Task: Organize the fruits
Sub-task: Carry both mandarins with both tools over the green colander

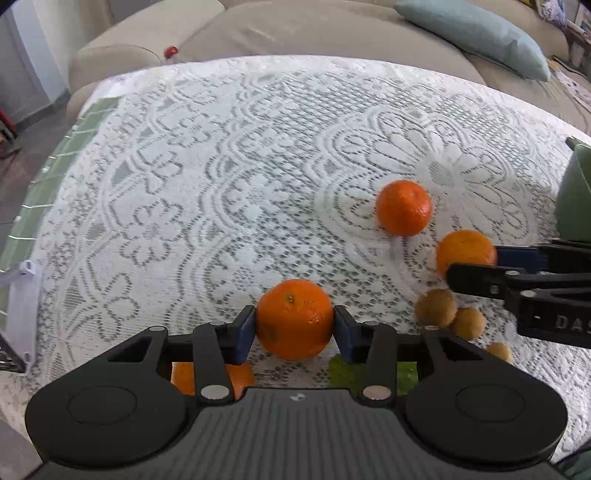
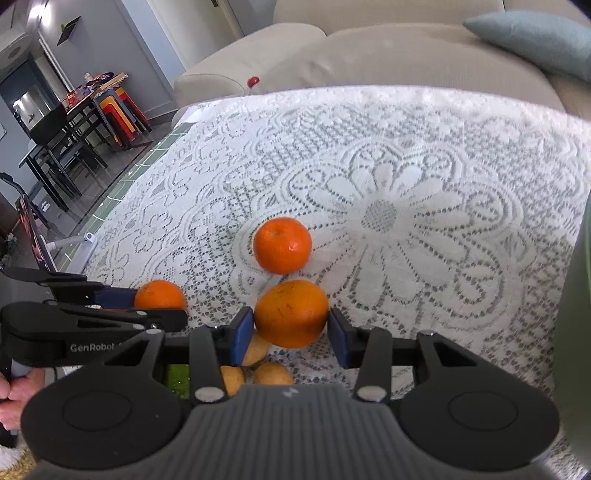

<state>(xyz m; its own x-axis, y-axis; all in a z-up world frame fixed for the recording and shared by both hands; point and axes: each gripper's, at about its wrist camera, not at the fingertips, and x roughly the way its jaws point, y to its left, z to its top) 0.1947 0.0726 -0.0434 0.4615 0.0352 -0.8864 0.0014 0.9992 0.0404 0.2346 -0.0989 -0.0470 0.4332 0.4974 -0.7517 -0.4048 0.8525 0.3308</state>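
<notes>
My left gripper (image 1: 294, 323) is pinching an orange (image 1: 294, 318), both blue pads (image 1: 243, 338) pressed to its sides, and the fruit sits a little above the lace cloth (image 1: 221, 184). My right gripper (image 2: 291, 334) holds a paler orange (image 2: 291, 313) between its pads in much the same way, though on the right side I cannot quite tell whether the pad is touching the peel or only sitting just beside it. Under the left fingers I see part of another orange fruit (image 1: 184, 376) and something green (image 1: 343, 371) (mostly hidden by the gripper body). Just beside and below the right gripper lie three small brown fruits (image 1: 436, 307), close together on the cloth. A third orange (image 1: 403, 207) rests free on the cloth beyond both grippers, near the paler one but apart from it in the left view. At the right edge stands a green container (image 1: 576, 192), only partly in view. Beyond the table are a beige sofa (image 2: 369, 48) with a blue cushion (image 1: 476, 35), and a small red thing (image 2: 253, 81) on the sofa's arm.
</notes>
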